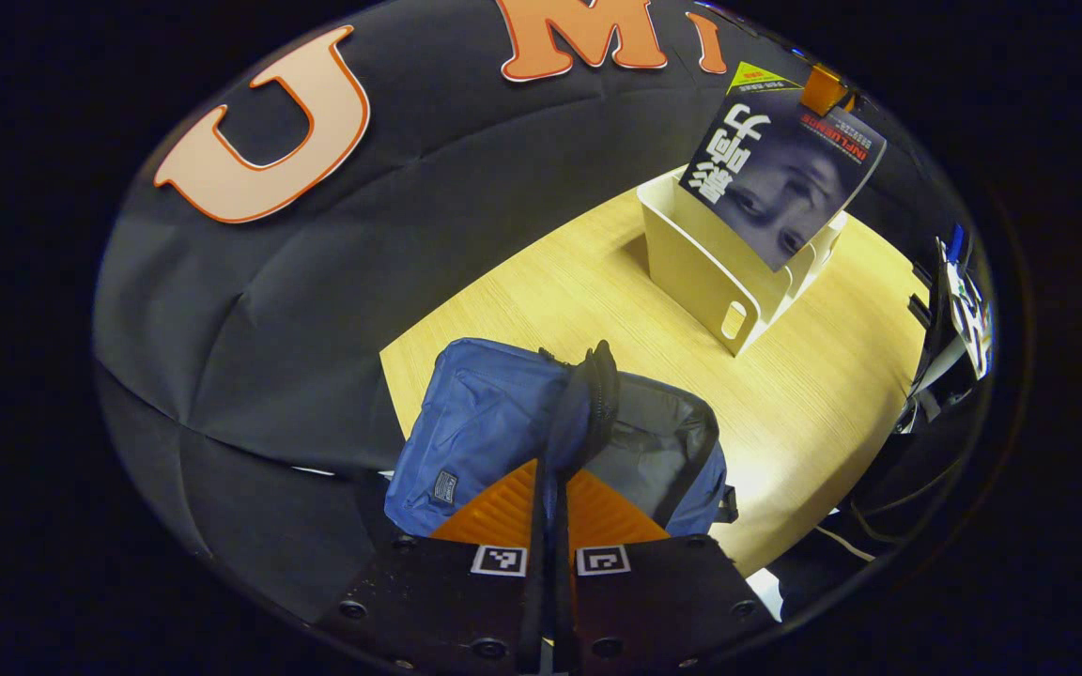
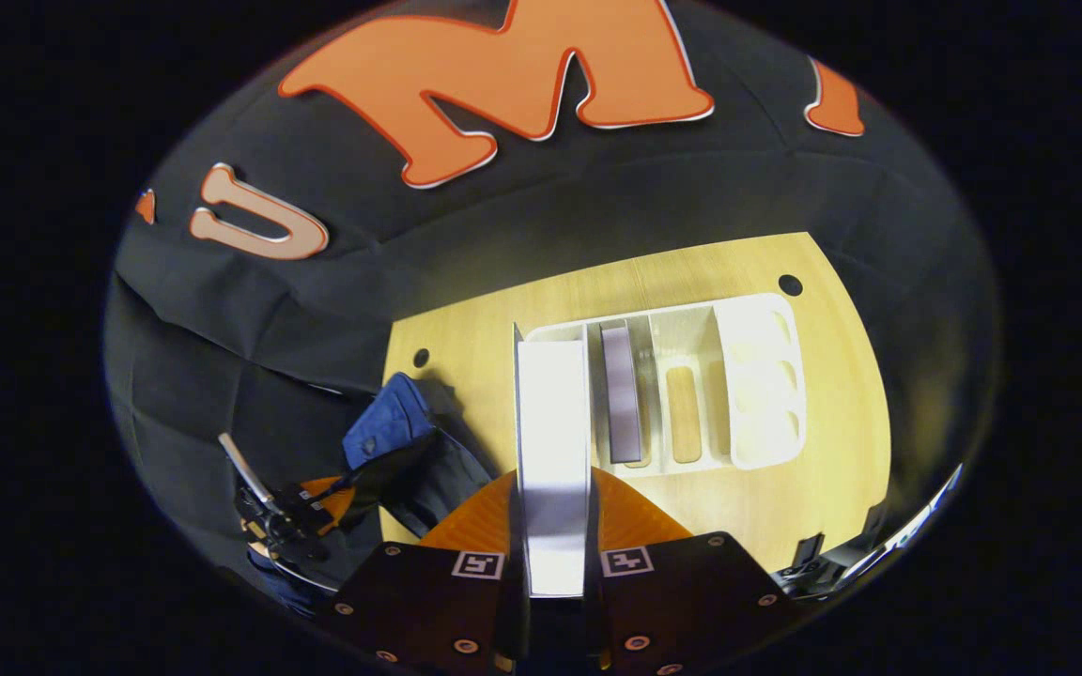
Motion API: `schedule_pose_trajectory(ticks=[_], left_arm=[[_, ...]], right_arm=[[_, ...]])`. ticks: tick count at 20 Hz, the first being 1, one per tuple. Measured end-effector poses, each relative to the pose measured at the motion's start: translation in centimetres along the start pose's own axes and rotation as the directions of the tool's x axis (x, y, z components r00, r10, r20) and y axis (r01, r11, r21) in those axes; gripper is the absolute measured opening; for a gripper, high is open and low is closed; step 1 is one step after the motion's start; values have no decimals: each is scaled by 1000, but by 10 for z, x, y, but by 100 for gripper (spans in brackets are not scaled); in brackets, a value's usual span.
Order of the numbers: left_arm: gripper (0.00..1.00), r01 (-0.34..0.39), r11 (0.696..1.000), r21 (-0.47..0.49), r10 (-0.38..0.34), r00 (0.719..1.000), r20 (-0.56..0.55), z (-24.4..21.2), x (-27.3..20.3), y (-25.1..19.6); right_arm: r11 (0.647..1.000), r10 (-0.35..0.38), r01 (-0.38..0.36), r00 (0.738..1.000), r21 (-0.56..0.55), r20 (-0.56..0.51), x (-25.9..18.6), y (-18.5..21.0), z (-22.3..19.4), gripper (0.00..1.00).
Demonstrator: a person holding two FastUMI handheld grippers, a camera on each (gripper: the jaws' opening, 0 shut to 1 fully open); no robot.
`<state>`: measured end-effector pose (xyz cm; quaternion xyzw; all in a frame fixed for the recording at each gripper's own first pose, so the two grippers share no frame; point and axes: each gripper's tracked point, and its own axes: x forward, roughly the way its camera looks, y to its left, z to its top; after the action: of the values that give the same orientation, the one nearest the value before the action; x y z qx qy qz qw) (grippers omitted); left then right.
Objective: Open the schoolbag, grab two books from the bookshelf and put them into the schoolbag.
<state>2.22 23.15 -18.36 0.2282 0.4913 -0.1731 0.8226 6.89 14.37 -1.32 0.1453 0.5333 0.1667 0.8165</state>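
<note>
Left gripper (image 1: pixel 552 479): pinching the blue schoolbag's (image 1: pixel 494 413) opening edge.
Right gripper (image 2: pixel 552 526): clamped on a book (image 2: pixel 552 441), above the white bookshelf (image 2: pixel 757 376).

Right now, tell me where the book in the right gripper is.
The book is clamped in the right gripper, lifted above the left end of the bookshelf; the left gripper view shows it over the shelf, beyond the schoolbag.
</note>
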Motion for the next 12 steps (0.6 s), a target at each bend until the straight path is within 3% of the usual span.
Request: schedule_pose_trajectory(ticks=[5, 12], left_arm=[[5, 13, 999, -37, -14, 1000, -24, 6, -3, 1], [5, 48, 997, -59, -50, 998, -36, 8, -5, 3]], right_arm=[[993, 109, -112, 992, 48, 58, -24, 8, -19, 22], [966, 218, -220, 975, 132, 28, -1, 23, -62, 22]])
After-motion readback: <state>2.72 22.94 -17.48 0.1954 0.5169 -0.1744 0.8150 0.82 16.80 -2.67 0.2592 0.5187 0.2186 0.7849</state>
